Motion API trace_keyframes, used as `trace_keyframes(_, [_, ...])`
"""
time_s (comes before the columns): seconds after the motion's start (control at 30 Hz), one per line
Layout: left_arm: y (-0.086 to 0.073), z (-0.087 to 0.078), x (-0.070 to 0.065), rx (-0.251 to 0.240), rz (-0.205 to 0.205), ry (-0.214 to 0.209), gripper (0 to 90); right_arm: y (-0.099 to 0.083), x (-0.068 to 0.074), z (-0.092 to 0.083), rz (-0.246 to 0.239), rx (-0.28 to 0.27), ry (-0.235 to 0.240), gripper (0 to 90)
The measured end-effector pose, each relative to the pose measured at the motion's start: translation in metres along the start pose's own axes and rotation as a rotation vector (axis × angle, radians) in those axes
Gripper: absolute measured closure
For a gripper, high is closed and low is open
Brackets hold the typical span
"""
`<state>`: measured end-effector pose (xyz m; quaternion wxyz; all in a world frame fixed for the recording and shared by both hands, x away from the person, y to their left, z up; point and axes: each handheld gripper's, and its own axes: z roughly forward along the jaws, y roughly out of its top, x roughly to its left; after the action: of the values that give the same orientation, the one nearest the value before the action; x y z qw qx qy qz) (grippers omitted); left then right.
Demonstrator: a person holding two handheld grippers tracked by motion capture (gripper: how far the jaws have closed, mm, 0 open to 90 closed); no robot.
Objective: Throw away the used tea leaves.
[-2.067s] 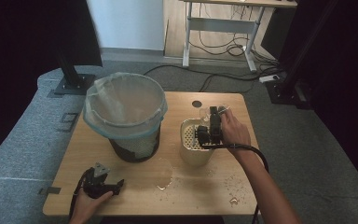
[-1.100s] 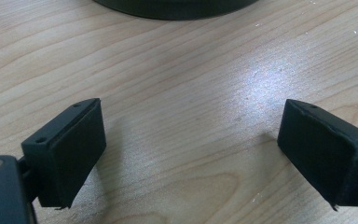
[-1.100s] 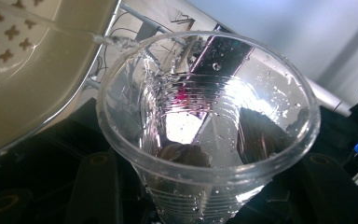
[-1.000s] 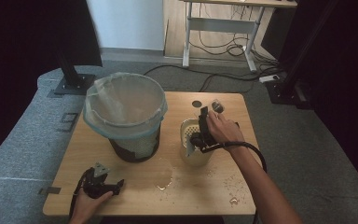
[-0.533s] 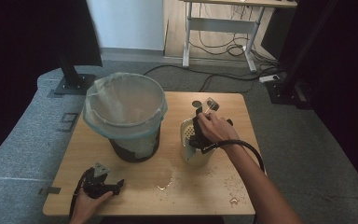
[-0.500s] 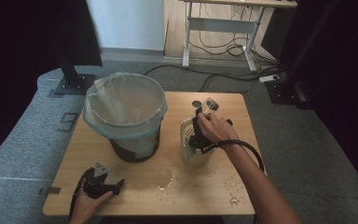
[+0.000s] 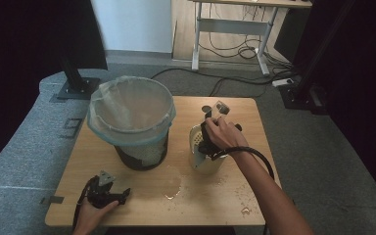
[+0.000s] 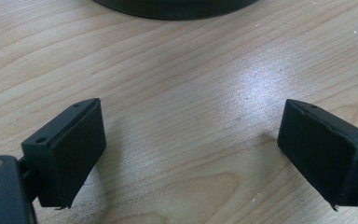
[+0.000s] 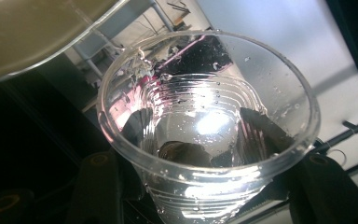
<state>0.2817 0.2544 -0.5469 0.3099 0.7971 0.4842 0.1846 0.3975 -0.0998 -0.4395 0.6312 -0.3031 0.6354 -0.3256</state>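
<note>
On the worktop, near edge: the left tongs (image 7: 108,192) lie low at the front left corner of the worktop (image 7: 142,215), a hand (image 7: 89,214) behind them.
Left tongs, opening: in the left gripper view the left tongs (image 8: 191,154) are spread wide, both black jaws far apart with bare wood between them; they hold nothing and sit just above or on the wood, which of the two I cannot tell.
Right tongs, place: the right tongs (image 7: 209,128) are raised over a pale perforated tub (image 7: 200,156) on the right half of the worktop, held by the right hand (image 7: 223,137).
Right tongs, grip: in the right gripper view the right tongs (image 9: 200,186) are closed on a clear plastic cup (image 9: 205,121), one jaw pressing each side of its ribbed wall; the cup is wet inside, with droplets on the wall.
Cup, place: in the high view the cup (image 7: 220,107) is tipped, just above the tub's far rim.
Bin: a dark bin lined with a pale bag (image 7: 131,117) stands at the left centre, well apart from the left tongs.
Spill: a wet patch (image 7: 172,182) lies between bin and tub, nearer the front.
Hard to make out: a dark shape at the cup's bottom cannot be identified; the tub's contents are hidden by the hand; the bin shows as a cut-off dark base (image 8: 172,5) in the left gripper view.
</note>
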Motion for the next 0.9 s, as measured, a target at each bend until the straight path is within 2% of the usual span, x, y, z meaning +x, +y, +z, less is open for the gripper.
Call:
trace_keyframes(0.03, [0.0, 0.0, 0.0, 0.0, 0.0, 0.0, 7.0, -0.002, -0.002, 0.0, 0.011, 0.014, -0.017, 46.7])
trace_keyframes(0.1, [0.0, 0.0, 0.0, 0.001, 0.001, -0.001, 6.9, -0.002, -0.003, 0.001, -0.035, 0.043, -0.041, 46.8])
trace_keyframes(0.17, [0.0, 0.0, 0.0, 0.001, 0.002, -0.001, 6.9, -0.001, -0.004, -0.001, -0.037, 0.047, -0.059, 47.1])
trace_keyframes(0.2, [0.0, 0.0, 0.0, 0.001, 0.002, -0.001, 6.9, -0.002, -0.007, 0.0, -0.01, 0.06, -0.058, 47.1])
trace_keyframes(0.23, [0.0, 0.0, 0.0, 0.001, 0.002, -0.001, 6.9, -0.003, -0.008, 0.0, -0.007, 0.063, -0.06, 47.3])
trace_keyframes(0.33, [0.0, 0.0, 0.0, 0.001, 0.002, -0.001, 6.9, -0.002, -0.009, 0.0, -0.035, 0.065, -0.076, 47.4])
trace_keyframes(0.37, [0.0, 0.0, 0.0, 0.001, 0.002, -0.001, 6.9, -0.001, -0.009, -0.001, 0.022, 0.068, -0.053, 47.5])
trace_keyframes(0.4, [0.0, 0.0, 0.0, 0.001, 0.002, -0.001, 6.9, -0.003, -0.01, 0.0, -0.023, 0.057, -0.077, 47.8])
trace_keyframes(0.47, [0.0, 0.0, 0.0, 0.001, 0.003, -0.001, 6.9, -0.002, -0.008, -0.002, 0.041, 0.06, -0.055, 47.8])
trace_keyframes(0.57, [0.0, 0.0, 0.0, 0.001, 0.002, -0.001, 6.9, -0.005, -0.01, -0.001, 0.046, 0.053, -0.057, 47.9])
trace_keyframes(0.63, [0.0, 0.0, 0.0, 0.001, 0.002, -0.001, 6.9, -0.005, -0.008, -0.002, 0.086, 0.048, -0.053, 47.9])
trace_keyframes(0.73, [0.0, 0.0, 0.0, 0.001, 0.002, -0.001, 6.9, -0.009, -0.008, -0.003, 0.098, 0.04, -0.045, 47.9])
trace_keyframes(0.83, [0.0, 0.0, 0.0, 0.002, 0.002, -0.002, 6.9, -0.012, -0.007, -0.005, 0.166, 0.023, -0.027, 47.9])
trace_keyframes(0.9, [0.0, 0.0, 0.0, 0.002, 0.002, -0.001, 6.9, -0.014, -0.007, -0.006, 0.231, 0.013, -0.012, 47.9])
